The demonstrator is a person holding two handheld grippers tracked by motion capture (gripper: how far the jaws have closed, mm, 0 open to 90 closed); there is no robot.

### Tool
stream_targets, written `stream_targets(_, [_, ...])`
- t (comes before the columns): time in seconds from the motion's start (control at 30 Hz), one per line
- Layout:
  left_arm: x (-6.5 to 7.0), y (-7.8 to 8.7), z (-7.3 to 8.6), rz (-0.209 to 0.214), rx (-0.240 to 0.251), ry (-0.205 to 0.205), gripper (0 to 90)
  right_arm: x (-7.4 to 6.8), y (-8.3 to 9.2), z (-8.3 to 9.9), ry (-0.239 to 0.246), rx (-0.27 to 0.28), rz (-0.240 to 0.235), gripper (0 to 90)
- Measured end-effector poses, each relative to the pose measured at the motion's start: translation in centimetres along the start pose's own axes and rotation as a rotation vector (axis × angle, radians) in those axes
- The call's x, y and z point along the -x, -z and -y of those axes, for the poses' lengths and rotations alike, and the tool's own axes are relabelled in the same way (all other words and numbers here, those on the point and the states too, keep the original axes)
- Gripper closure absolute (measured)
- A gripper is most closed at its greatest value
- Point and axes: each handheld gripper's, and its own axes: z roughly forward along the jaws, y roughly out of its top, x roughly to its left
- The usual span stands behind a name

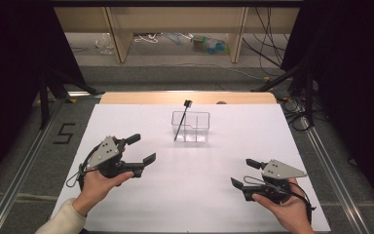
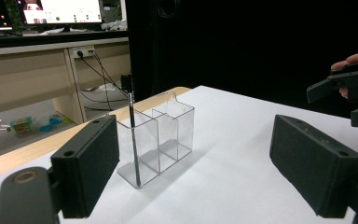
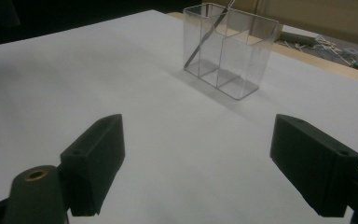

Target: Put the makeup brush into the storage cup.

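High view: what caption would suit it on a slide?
Two open hand-held grippers, left and right, wait before a clear two-part holder with a thin black brush leaning inside.

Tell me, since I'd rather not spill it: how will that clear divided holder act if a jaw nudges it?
The clear holder looks thin-walled and nearly empty, so probably light and apt to slide on the white table. The slim brush leaning in one compartment might rattle or shift.

Dim room; light falls mainly on the white table (image 1: pixel 141 204), surroundings nearly black. The clear holder (image 3: pixel 230 49) casts a soft shadow beside itself; near jaws look blurred.
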Motion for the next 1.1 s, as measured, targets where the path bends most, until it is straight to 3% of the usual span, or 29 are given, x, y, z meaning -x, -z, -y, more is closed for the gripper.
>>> stream_targets(0.3, [0.4, 1.6, 0.5, -0.011, 0.006, 0.019, 15.9, 0.0, -0.1, 0.0, 0.003, 0.002, 0.001, 19.0])
stream_targets(0.37, [0.5, 1.9, 0.6, -0.013, 0.005, 0.013, 15.9, -0.1, -0.2, 0.0, 0.002, 0.026, 0.0, 19.0])
stream_targets(0.47, [0.6, 2.5, 0.7, -0.017, 0.006, 0.018, 15.9, -0.1, -0.1, 0.0, 0.0, 0.007, -0.001, 18.9])
stream_targets(1.1, [-0.1, 4.8, 1.9, -0.051, -0.016, 0.019, 16.1, 0.0, -0.3, 0.1, -0.008, 0.012, 0.0, 18.9])
